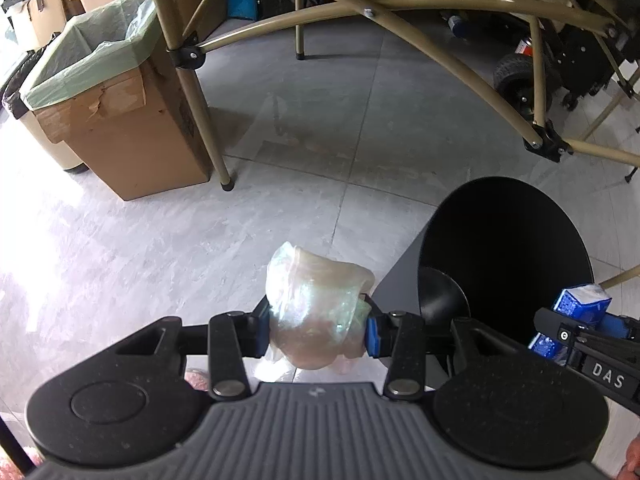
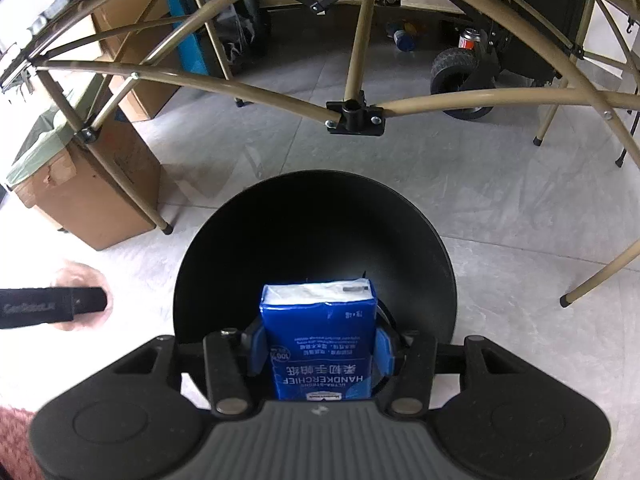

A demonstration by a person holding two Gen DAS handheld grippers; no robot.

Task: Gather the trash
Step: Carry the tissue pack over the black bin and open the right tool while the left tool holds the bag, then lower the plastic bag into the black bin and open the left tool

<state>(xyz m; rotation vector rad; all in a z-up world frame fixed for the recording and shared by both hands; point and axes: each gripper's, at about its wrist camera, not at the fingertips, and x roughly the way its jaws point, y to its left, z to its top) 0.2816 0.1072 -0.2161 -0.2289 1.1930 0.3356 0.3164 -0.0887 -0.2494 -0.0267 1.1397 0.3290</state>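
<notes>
Crumpled clear plastic wrap (image 1: pixel 316 312) is what we're pinching in the left gripper (image 1: pixel 316 326), seen from the left wrist: blue pads pressing on both sides, the wad hanging over the floor (image 1: pixel 160 248) just left of the black bin (image 1: pixel 504 256), not yet over its rim. The right gripper is showing at the right edge, carrying a blue pack.

From the right wrist: we're clamping the blue tissue pack (image 2: pixel 320 340) in the right gripper (image 2: pixel 320 350), pads squeezing its long sides, the pack sitting directly above the bin's open mouth. For a clean drop we're thinking: release the pack first since it's centred, then bring the wrap fully inside the rim before opening; light film may cling to a pad.
</notes>
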